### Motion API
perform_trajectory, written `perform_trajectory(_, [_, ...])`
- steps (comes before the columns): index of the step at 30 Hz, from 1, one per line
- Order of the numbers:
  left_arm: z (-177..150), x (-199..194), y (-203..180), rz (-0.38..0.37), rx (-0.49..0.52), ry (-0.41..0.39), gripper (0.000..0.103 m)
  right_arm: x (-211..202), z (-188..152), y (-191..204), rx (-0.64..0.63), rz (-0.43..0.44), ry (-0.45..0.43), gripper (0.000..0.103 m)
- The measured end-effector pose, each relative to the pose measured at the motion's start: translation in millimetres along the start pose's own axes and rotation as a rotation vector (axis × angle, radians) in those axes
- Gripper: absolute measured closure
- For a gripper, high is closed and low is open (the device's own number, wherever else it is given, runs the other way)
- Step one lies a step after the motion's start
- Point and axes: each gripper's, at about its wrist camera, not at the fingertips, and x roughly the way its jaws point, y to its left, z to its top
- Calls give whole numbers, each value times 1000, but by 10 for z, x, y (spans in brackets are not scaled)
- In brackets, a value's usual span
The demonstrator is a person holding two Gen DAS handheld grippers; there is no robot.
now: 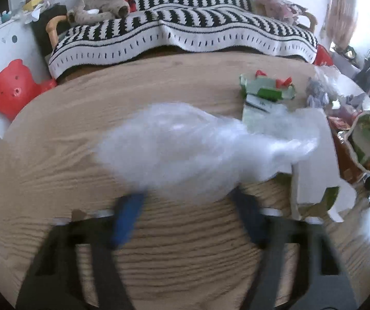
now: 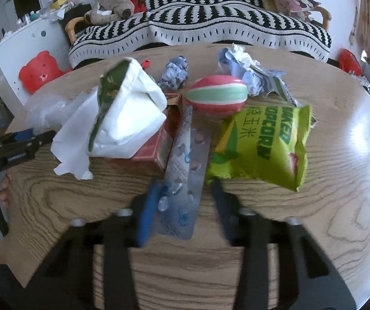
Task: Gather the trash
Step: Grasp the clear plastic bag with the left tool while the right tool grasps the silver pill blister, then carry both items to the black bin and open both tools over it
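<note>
Black gripper (image 2: 185, 196) (blue fingers (image 2: 147, 214)).

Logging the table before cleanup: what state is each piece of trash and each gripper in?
clear plastic bag: crumpled, between the left gripper's jaws
blister pack: flat, between the right gripper's jaws
popcorn bag: torn open
blue paper ball: crumpled
white paper bag: crushed

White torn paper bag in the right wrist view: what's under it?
The white torn paper bag rests on a red carton, whose right end and front edge show. The silver blister pack lies beside it on the table. The rest of the carton is hidden.
</note>
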Motion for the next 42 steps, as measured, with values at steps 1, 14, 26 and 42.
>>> perform_trajectory(1, [-2,-14,9,-24,-6,-3,73,-5,-6,-1,0,12,1,70])
perform_trajectory(14, [-207,-325,203,-68,-145,25,32,-129,-40,-28,20,38,-18,71])
perform_trajectory(26, [138,-42,37,14,-271,47,32,-140,37,-41,26,63,-12,71])
perform_trajectory(42, [-78,-356,113,-30,-237,16,84,-327,2,-148,61,61,-76,72])
